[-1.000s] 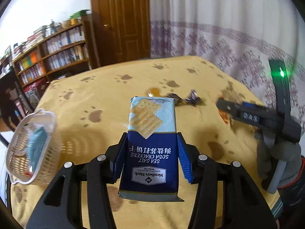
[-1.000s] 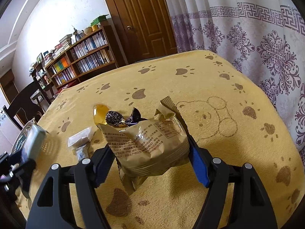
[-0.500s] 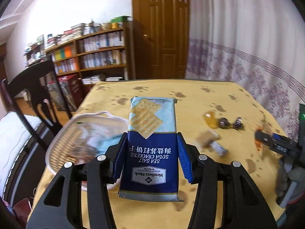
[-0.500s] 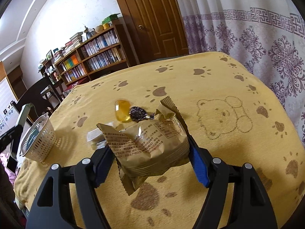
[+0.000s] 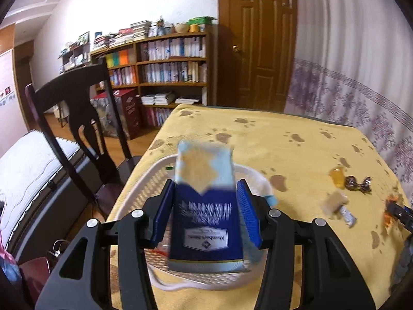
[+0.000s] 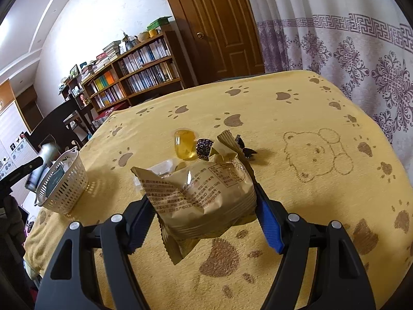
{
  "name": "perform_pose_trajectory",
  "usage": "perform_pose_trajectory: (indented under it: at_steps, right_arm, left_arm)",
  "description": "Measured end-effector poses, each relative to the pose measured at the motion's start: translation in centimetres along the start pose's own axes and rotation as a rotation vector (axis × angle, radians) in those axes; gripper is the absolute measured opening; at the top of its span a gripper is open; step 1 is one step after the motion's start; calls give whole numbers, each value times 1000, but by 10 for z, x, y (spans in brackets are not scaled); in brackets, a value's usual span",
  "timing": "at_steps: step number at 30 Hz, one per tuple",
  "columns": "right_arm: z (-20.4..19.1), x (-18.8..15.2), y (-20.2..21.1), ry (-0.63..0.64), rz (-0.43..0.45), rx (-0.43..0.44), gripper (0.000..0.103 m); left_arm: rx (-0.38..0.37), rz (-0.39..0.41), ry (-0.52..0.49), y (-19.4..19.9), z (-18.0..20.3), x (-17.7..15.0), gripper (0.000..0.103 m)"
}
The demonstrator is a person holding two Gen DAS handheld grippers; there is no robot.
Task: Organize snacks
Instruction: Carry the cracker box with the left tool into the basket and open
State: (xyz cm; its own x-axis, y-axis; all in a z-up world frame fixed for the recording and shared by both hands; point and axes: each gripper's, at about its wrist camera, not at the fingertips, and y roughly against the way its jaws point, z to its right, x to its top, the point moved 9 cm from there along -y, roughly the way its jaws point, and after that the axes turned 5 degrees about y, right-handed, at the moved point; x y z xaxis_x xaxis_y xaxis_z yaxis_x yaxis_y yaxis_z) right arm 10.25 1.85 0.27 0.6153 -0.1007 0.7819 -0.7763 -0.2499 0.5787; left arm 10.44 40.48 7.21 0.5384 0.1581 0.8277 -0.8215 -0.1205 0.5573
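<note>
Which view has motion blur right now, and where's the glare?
Left wrist: cracker pack smeared, print unreadable, while the left gripper stays sharp. Right wrist: crisp; brown snack bag print legible, small highlight on its film, amber jelly cup glinting. Both show fisheye bending at the edges.

My left claw (image 5: 205,214) has the blue soda cracker pack (image 5: 206,206) between its pads, blurry, right over the white lattice basket (image 5: 144,193) at the table's edge; can't tell if the pads still touch it. My right claw (image 6: 204,219) is pinching a puffy tan snack bag (image 6: 201,193) above the yellow cloth. Loose candies (image 6: 196,146) lie just beyond it.
</note>
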Motion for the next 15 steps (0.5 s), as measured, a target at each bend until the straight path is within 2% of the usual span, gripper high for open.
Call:
perform_pose_trajectory:
  at_steps: [10, 15]
  right_arm:
    - [-11, -3, -2, 22, -10, 13, 72]
    - [-15, -3, 1, 29, -6, 23, 72]
  left_arm:
    - [31, -41, 65, -18, -28, -11, 52]
    - [46, -50, 40, -16, -31, -21, 52]
